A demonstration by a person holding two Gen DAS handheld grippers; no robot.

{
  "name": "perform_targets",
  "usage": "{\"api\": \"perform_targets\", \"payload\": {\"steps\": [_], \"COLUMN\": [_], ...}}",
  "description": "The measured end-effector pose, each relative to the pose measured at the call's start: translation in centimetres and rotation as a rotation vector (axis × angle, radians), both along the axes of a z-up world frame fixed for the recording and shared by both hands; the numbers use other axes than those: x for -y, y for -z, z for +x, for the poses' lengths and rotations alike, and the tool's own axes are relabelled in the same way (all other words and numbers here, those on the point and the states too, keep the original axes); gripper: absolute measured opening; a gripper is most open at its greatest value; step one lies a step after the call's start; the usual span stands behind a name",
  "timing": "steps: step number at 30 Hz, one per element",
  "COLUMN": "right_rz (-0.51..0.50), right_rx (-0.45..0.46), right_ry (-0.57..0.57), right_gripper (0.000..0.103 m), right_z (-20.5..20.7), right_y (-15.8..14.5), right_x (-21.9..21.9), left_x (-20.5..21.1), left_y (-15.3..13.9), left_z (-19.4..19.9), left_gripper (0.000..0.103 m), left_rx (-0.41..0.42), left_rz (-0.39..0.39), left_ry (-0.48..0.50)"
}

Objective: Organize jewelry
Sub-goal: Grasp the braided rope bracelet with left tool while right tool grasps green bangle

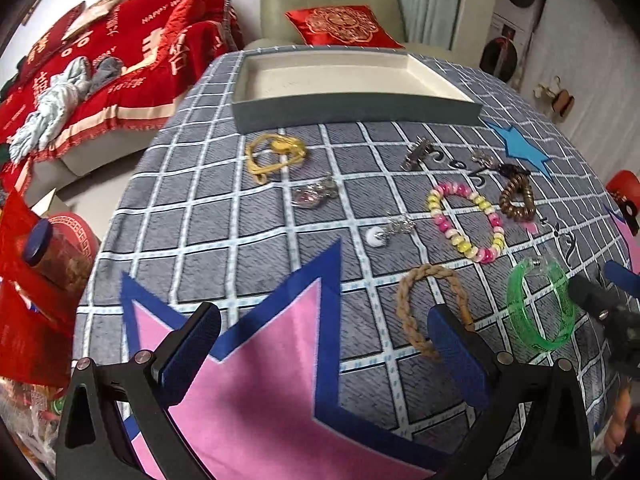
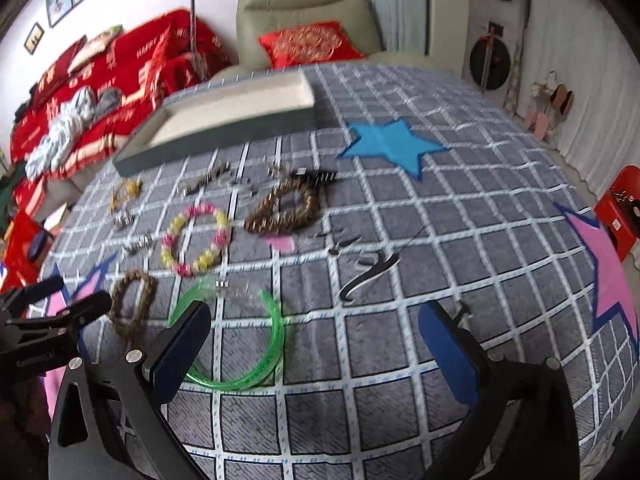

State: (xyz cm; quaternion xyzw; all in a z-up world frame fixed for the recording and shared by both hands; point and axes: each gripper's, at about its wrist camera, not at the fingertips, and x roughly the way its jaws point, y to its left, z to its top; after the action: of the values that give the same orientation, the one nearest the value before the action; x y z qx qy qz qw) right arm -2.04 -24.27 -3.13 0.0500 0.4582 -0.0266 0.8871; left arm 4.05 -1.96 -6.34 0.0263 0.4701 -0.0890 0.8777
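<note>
Jewelry lies spread on a grey checked cloth. A green bangle (image 1: 538,306) (image 2: 240,340), a tan braided band (image 1: 430,308) (image 2: 132,304), a pink-and-yellow bead bracelet (image 1: 466,216) (image 2: 196,238), a brown coil band (image 1: 518,196) (image 2: 284,208), a yellow chain (image 1: 276,154) and small silver pieces (image 1: 390,230) lie loose. An empty grey tray (image 1: 356,110) (image 2: 224,136) sits at the far edge. My left gripper (image 1: 324,336) is open and empty, its right finger over the braided band. My right gripper (image 2: 316,340) is open and empty, its left finger over the green bangle.
A red-covered sofa (image 1: 100,64) and a green armchair (image 1: 332,0) with a red cushion stand beyond the table. A jar (image 1: 52,256) and red packaging sit off the left edge. A red stool (image 2: 620,208) stands at the right. Star patches mark the cloth.
</note>
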Motion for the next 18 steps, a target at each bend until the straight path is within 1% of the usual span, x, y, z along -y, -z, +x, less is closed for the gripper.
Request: {"api": "perform_targets", "payload": {"steps": [4,5,6,7,8,9,10,11,12,13,14,15,16,17,18], "right_rz": [-0.013,-0.021,-0.024,-0.026,-0.043,-0.056,-0.056,-0.056,-0.058,-0.057,-0.057,-0.052,-0.044,-0.031,-0.012], "right_rx": [-0.043,-0.053,-0.062,-0.075,-0.073,-0.074,-0.073,-0.075,-0.075,-0.073,-0.071,-0.071,-0.071,-0.071,-0.068], "right_ry": [-0.028,-0.039,-0.045,-0.052,-0.053,-0.061,-0.067,-0.071,-0.075,-0.082,-0.089,-0.092,-0.093,-0.091,-0.088], "right_gripper": [0.102,0.099,0.096,0.089,0.086,0.082,0.077,0.070,0.066,0.054,0.036,0.027,0.011,0.008,0.008], "right_z": [0.5,0.6,0.8,0.9,0.8,0.9,0.8,0.8,0.8,0.9,0.9,0.9,0.9,0.8,0.7], "right_y": [0.9,1.1,1.3,1.5,1.4,1.5,1.3,1.1,0.9,0.8,0.7,0.6,0.6,0.6,0.6], "right_x": [-0.6,-0.8,-1.0,-1.2,-1.3,-1.6,-1.7,-1.8,-1.9,-1.9,-2.1,-2.1,-2.1,-2.0,-1.7], "left_x": [0.9,1.2,1.3,1.5,1.7,2.0,2.4,2.9,3.2,3.7,3.9,4.2,4.1,3.8,3.4], "left_y": [0.3,0.6,0.6,0.7,0.6,0.4,0.3,0.2,0.1,0.0,0.0,-0.1,-0.1,-0.2,-0.3], "left_z": [0.3,0.5,0.5,0.5,0.5,0.3,0.2,-0.1,-0.2,-0.5,-0.5,-0.7,-0.7,-0.8,-0.8], "left_gripper": [0.103,0.102,0.102,0.101,0.093,0.087,0.084,0.073,0.054,0.042,0.022,0.022,0.022,0.022,0.022], "left_rx": [-0.007,-0.021,-0.017,-0.019,-0.014,-0.008,-0.002,0.006,0.013,0.023,0.025,0.027,0.025,0.014,0.004], "left_rz": [0.022,0.030,0.020,0.018,0.013,0.012,0.023,0.023,0.020,0.027,0.030,0.032,0.022,-0.018,-0.050], "left_ry": [0.025,0.032,0.035,0.043,0.052,0.065,0.079,0.106,0.130,0.159,0.175,0.186,0.191,0.198,0.199]}}
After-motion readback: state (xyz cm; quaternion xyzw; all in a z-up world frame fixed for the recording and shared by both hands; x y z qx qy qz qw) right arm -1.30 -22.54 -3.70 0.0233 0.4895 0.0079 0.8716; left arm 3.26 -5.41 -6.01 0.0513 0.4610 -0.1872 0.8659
